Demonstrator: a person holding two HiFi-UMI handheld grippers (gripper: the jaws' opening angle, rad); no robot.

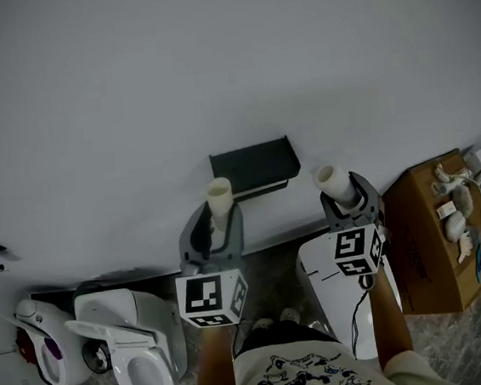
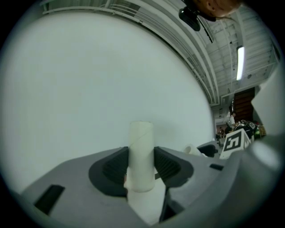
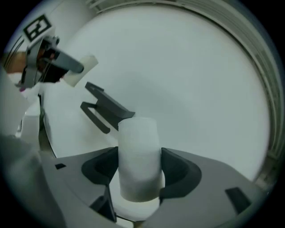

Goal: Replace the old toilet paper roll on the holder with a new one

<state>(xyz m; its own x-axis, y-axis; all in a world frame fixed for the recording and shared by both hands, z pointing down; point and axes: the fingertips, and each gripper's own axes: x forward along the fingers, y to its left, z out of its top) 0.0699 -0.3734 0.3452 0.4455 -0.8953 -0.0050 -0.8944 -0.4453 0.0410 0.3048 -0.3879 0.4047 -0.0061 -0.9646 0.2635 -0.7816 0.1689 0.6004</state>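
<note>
- No words, brand names or numbers are showing legibly in any view.
- The left cube (image 1: 211, 299), on the left gripper (image 1: 217, 226), is showing black-and-white square code patterns — no letters.
- The right cube (image 1: 359, 252), on the right gripper (image 1: 348, 195), is showing the same kind of pattern.
- The person's shirt (image 1: 307, 377) is bearing a dark print — too small to be read.
</note>
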